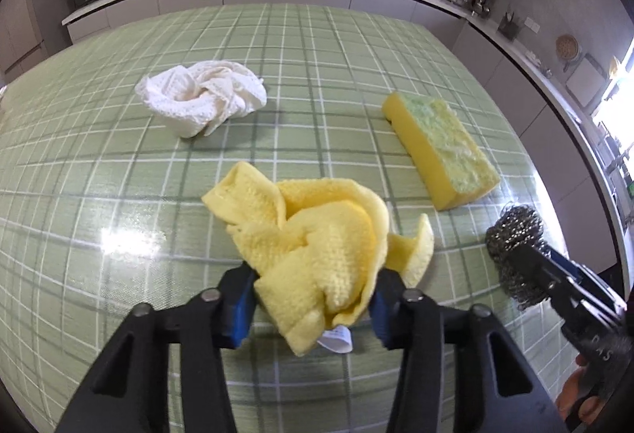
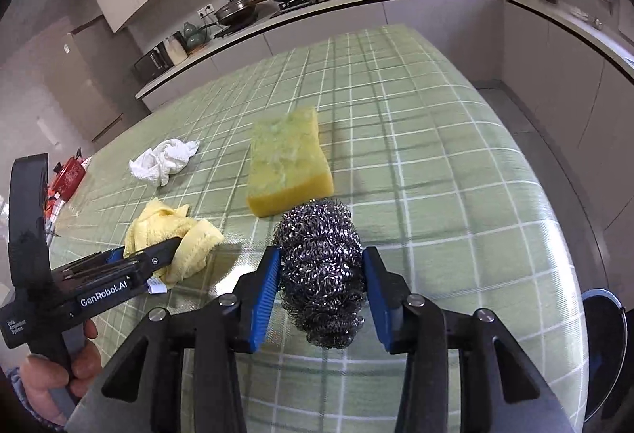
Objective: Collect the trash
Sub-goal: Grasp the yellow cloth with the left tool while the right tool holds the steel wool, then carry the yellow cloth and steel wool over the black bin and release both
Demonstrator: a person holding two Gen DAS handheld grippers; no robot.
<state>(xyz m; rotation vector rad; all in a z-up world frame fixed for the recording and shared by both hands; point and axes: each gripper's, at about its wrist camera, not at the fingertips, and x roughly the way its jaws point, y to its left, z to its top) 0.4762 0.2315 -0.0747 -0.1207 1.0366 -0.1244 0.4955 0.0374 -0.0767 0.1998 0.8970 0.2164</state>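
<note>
The left hand-held gripper point(image 1: 313, 308) pinches the yellow cloth point(image 1: 317, 246), the right hand-held gripper point(image 2: 321, 294) the steel scourer point(image 2: 321, 270); both sit low over the table point(image 2: 436, 155). White cloth point(image 1: 202, 96) and sponge point(image 1: 443, 147) remain uncollected.

Green-check table point(image 1: 317, 36) w/ sponge point(image 1: 442, 151), white cloth point(image 1: 202, 96)

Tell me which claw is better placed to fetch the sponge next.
Right, probably. The sponge lies just beyond the right claw, while the left claw sits further off to its side. Both are full: steel wool right, yellow cloth left.
</note>
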